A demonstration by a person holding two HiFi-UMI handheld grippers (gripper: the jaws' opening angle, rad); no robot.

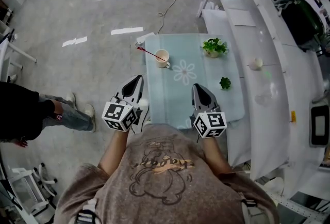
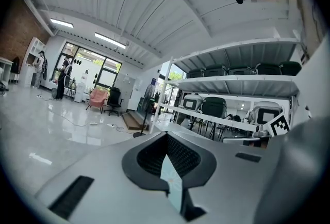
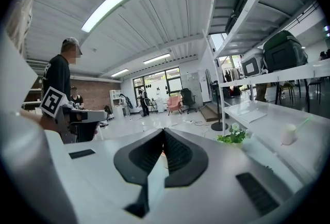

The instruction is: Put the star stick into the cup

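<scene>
Two empty grippers, my left gripper point(image 1: 136, 81) and right gripper point(image 1: 199, 89), jaws together, hang at the table's point(image 1: 175, 99) near edge; the star stick point(image 1: 149, 53) lies ungrasped beside the cup point(image 1: 162, 58), far-left; next, I judge, open and reach.

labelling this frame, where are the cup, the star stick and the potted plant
cup point(image 1: 162, 56), head view, its open top
star stick point(image 1: 147, 52), head view, middle of the shaft
potted plant point(image 1: 214, 45), head view, its leaves

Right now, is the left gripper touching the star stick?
Apart. Head view: the left gripper is shut by the near edge of the table; the star stick lies at the far corner.
</scene>
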